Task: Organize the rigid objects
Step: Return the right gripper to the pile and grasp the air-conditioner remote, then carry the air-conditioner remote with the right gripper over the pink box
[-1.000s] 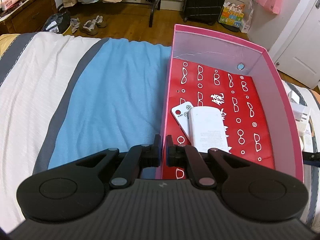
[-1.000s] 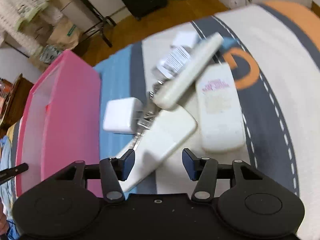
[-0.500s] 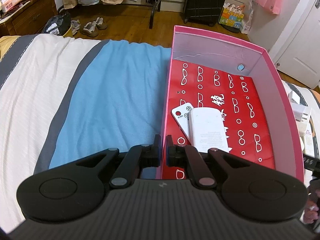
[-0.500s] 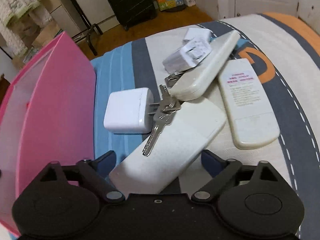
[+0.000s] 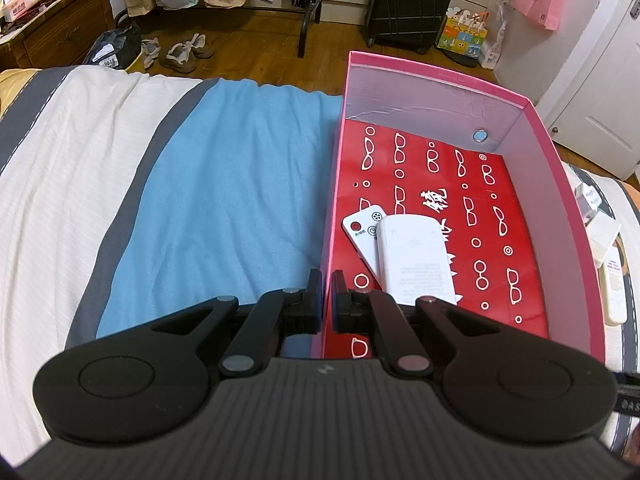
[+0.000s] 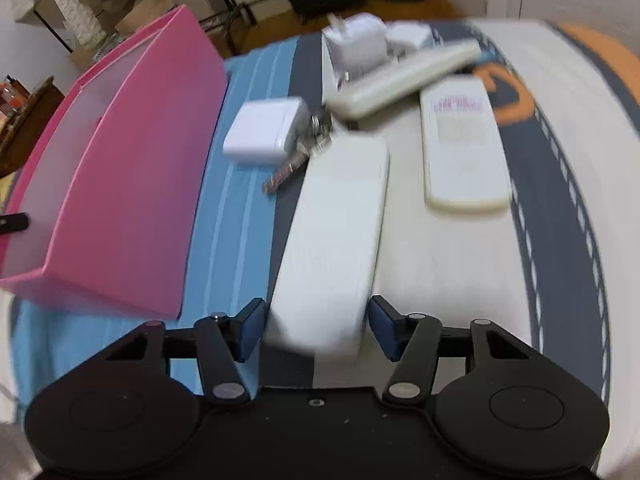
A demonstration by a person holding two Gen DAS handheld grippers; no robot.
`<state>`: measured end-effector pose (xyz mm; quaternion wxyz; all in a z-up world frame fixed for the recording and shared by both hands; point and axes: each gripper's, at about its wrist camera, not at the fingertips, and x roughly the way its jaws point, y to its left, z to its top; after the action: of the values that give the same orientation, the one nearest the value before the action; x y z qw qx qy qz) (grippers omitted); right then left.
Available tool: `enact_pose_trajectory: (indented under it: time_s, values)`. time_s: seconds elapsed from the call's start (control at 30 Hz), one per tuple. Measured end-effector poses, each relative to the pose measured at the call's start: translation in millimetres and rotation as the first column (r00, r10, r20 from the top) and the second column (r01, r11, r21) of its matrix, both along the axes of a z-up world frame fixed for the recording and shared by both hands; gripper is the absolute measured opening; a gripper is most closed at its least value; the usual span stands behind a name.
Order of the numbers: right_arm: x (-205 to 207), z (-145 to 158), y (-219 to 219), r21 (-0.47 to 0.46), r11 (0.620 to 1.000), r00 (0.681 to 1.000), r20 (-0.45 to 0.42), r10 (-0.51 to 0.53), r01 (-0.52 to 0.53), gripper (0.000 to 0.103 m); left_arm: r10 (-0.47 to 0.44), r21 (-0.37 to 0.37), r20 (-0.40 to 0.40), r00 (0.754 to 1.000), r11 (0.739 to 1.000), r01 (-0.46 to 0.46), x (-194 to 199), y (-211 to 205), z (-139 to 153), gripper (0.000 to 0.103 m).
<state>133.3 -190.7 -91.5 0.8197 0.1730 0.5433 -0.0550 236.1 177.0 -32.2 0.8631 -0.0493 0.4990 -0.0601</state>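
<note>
Pink box [image 5: 558, 184]: on the bed [image 5: 224, 200], holding a small remote [image 5: 360, 232] partly under a larger white remote [image 5: 412, 256].

Left claw [image 5: 327, 300]: pressed together on the box's near-left wall.

Right claw [image 6: 316, 326]: closing, straddling the near end of a long white remote [image 6: 336, 240]; pads not yet pressing.

Beside the box, outside: white charger [image 6: 264, 132], keys [image 6: 296, 160], cream remote [image 6: 460, 144], further remote [image 6: 404, 78].

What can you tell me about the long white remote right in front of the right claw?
The long white remote is a slim, smooth plastic bar with rounded corners, lying flat on the striped bedspread, plain side up. Its near end sits between the closing right claw pads, not yet pressed. Keys touch its far end.
</note>
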Motion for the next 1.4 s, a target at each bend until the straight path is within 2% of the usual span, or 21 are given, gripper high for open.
enact_pose_trajectory:
  time_s: [0.03,0.1,0.27,0.3,0.33,0.4,0.47,0.5,0.57,0.83,1.0,1.17,1.27,1.4]
  values:
    - [-2,1,-3,0.021,1.0,1.0,0.002,0.002,-0.002,0.063,-0.001,0.001,0.001,1.0,1.0,0.001,0,0,0,0.004]
    - [-6,2,-11,0.045,0.998,0.999,0.022,-0.038,0.037,0.075,-0.001,0.006,0.003,1.0,1.0,0.001,0,0,1,0.004]
    - [7,-7,-30,0.107,0.988,0.987,0.099,-0.123,0.112,0.075,0.002,0.008,0.002,1.0,1.0,-0.002,0,0,0,0.004]
    - [11,-8,-29,0.096,0.988,0.985,0.118,-0.128,0.117,0.064,0.002,0.008,0.002,1.0,1.0,-0.002,0,0,0,0.004]
    - [14,-9,-26,0.058,0.993,0.985,0.131,-0.113,0.106,0.059,0.001,0.009,0.003,1.0,1.0,-0.001,0,0,0,0.004]
    - [17,-8,-21,0.023,0.996,0.985,0.149,-0.088,0.086,0.055,0.002,0.007,0.003,1.0,1.0,-0.002,0,1,0,0.004]
    - [12,-1,-22,-0.017,0.996,0.98,0.182,-0.084,0.089,0.032,0.003,0.002,0.003,1.0,1.0,-0.003,0,0,0,0.004]
    - [7,6,-21,-0.025,0.997,0.975,0.212,-0.07,0.077,0.027,0.003,0.0,0.005,1.0,1.0,-0.003,-1,1,1,0.004]
    - [1,17,-19,-0.015,0.999,0.972,0.233,-0.036,0.041,0.023,0.003,-0.001,0.007,1.0,1.0,-0.003,-2,0,1,0.004]
    - [0,23,-5,-0.031,0.999,0.971,0.235,0.046,-0.04,0.022,0.007,-0.007,0.006,1.0,1.0,-0.007,-1,1,1,0.004]
    - [3,15,-5,0.04,0.997,0.975,0.217,0.051,-0.061,0.029,0.015,-0.007,0.013,1.0,1.0,-0.015,-3,1,4,0.003]
    - [5,8,5,-0.017,0.998,0.976,0.209,0.066,-0.064,0.025,0.018,-0.01,0.012,1.0,1.0,-0.018,-4,1,4,0.003]
    - [0,13,3,-0.031,0.999,0.974,0.223,0.04,-0.034,0.021,0.021,-0.011,0.011,1.0,1.0,-0.021,-4,2,4,0.003]
    - [-6,25,9,-0.054,0.997,0.964,0.26,0.062,-0.049,0.021,0.024,-0.012,0.01,1.0,1.0,-0.024,-4,2,3,0.003]
